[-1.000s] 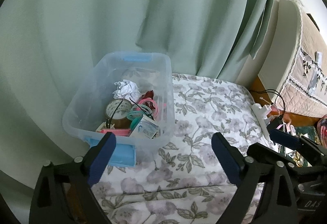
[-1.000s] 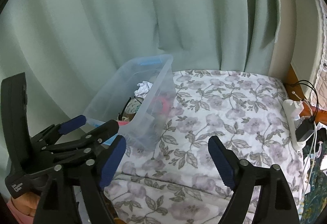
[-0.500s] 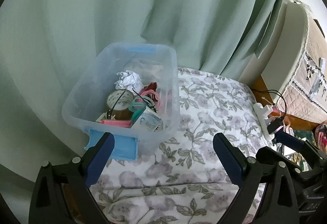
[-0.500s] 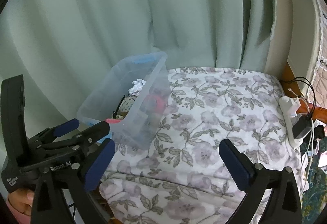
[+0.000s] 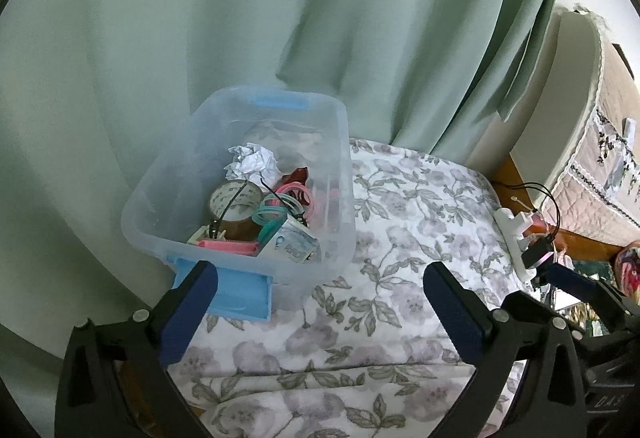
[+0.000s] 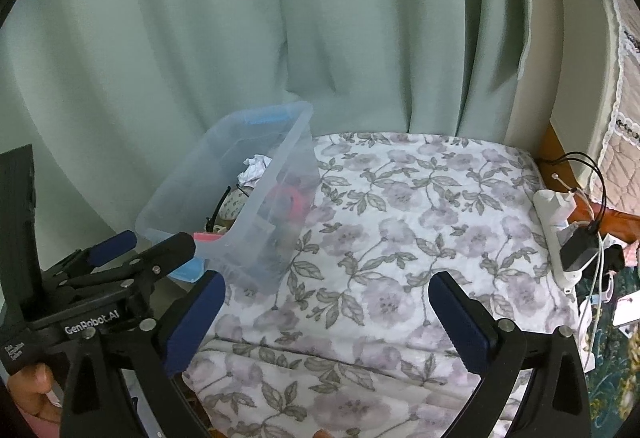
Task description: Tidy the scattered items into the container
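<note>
Beside container [image 5: 340,174] rim, floral cloth [image 6: 420,222] bare.

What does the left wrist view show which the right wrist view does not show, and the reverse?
Only the left wrist view looks down into the clear bin, showing the tape roll, the pink and teal rings and the small printed box.

Only the right wrist view shows a person's hand under the left gripper.

Both show the crumpled white paper in the bin, the floral cloth, the green curtain, the white power strip, and open, empty jaws.
</note>
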`<state>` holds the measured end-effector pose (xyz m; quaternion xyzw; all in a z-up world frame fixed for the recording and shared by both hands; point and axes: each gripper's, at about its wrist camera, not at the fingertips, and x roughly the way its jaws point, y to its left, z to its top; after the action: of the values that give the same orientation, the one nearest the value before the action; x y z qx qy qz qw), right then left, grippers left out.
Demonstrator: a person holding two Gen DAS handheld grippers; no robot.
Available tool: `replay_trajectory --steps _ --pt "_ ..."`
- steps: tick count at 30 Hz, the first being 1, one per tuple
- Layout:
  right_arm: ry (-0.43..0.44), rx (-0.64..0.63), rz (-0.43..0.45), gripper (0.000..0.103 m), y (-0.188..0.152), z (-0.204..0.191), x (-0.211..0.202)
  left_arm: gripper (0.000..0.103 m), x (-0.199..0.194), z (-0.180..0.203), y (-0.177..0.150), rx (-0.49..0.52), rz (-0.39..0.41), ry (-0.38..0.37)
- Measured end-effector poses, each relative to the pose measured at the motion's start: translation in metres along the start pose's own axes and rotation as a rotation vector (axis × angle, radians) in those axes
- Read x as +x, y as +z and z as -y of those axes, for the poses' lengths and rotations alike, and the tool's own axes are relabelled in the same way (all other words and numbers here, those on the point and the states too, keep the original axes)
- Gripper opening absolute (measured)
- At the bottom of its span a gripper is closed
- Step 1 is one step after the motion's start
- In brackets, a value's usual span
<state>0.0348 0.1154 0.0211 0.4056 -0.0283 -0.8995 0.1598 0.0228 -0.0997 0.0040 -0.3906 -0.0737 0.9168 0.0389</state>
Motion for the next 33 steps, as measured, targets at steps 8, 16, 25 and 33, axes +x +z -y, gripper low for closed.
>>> replay_trajectory --steps 8,16,25,33 --pt "0.000 -0.016 -0.027 0.103 -0.002 -0.006 0.005 0.102 0.007 0.004 -0.003 0.022 -0.037 0.023" --pt "-0.014 -0.010 -0.040 0.103 -0.002 -0.005 0.008 0.102 0.007 0.008 -0.005 0.026 -0.055 0.036" --pt "-0.022 -0.014 -0.049 0.103 -0.002 -0.005 0.007 0.102 0.007 0.009 -0.005 0.031 -0.069 0.060" --pt "-0.047 0.012 -0.039 0.103 -0.001 -0.020 0.010 0.102 0.002 0.009 -0.004 0.031 -0.060 0.062"
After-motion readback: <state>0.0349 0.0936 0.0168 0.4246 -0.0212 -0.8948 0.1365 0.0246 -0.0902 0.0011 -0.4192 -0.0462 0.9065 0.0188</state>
